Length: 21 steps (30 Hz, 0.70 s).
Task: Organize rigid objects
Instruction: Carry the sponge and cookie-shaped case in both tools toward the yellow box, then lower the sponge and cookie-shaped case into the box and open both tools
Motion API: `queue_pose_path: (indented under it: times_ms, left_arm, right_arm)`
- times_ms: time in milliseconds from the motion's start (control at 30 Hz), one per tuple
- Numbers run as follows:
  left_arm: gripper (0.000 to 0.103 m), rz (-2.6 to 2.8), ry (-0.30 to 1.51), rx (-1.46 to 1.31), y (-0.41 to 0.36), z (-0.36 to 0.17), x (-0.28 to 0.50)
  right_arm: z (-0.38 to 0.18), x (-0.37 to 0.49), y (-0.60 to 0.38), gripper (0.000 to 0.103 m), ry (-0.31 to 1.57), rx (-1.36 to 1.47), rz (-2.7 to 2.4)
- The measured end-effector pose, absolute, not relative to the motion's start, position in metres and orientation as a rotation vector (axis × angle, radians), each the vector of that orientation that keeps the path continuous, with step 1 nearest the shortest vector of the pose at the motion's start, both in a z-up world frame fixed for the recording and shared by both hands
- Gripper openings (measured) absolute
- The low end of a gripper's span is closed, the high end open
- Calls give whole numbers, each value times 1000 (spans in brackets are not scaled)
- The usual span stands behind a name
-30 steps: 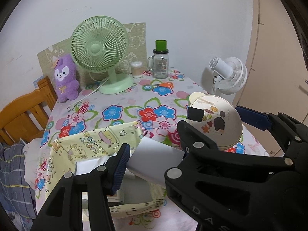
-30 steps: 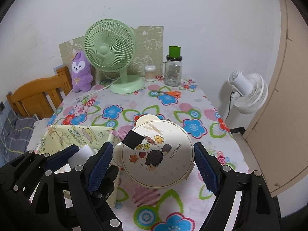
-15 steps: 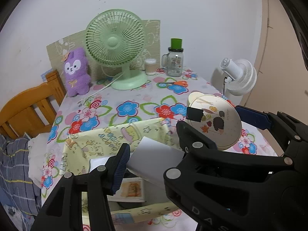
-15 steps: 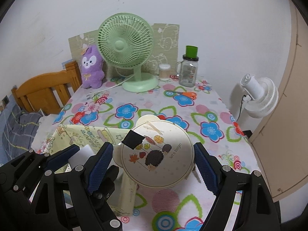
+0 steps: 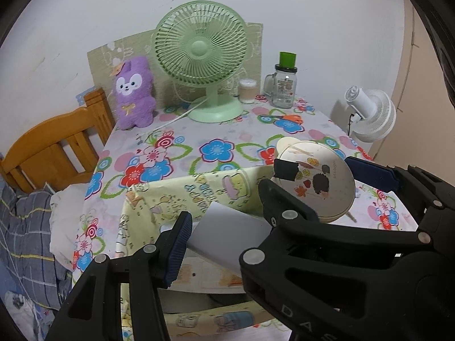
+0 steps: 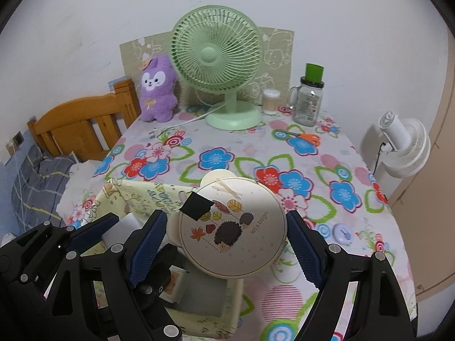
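Observation:
My left gripper [image 5: 227, 221] is shut on a white boxy object [image 5: 230, 236], held tilted over a yellow printed fabric box [image 5: 170, 199]. My right gripper [image 6: 226, 221] is shut on a round cream lidded container [image 6: 233, 227] with a hedgehog picture and a black tape patch. That container hangs over the right part of the fabric box [image 6: 136, 196]. In the left wrist view the container [image 5: 315, 182] sits just right of the white object, and one blue finger [image 5: 369, 170] of the right gripper shows beside it. Flat items lie inside the box, partly hidden by the fingers.
A green desk fan [image 6: 219, 65], purple plush [image 6: 157, 91], glass mug jar with green lid [image 6: 308, 99], small cup [image 6: 270, 101] and orange scissors [image 6: 307, 137] stand at the table's far side. A white floor fan [image 6: 403, 147] is right; a wooden bedhead [image 6: 82, 125] is left.
Both grippers have travelled together with their loads, leftward and slightly down, so the yellow fabric box now lies beneath them. Neither grip has altered.

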<state>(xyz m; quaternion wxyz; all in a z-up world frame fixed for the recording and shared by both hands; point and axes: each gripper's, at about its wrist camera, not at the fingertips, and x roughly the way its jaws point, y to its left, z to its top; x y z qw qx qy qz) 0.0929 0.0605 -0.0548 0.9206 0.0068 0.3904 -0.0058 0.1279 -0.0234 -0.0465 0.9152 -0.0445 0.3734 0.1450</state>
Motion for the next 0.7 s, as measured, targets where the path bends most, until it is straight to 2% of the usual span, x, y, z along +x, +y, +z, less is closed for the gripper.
queue_pose_path:
  times_ms: [700]
  left_arm:
    - [58,19,866,-30,96,-84,110]
  right_arm:
    - [-77,150,16,85,852,-107,328]
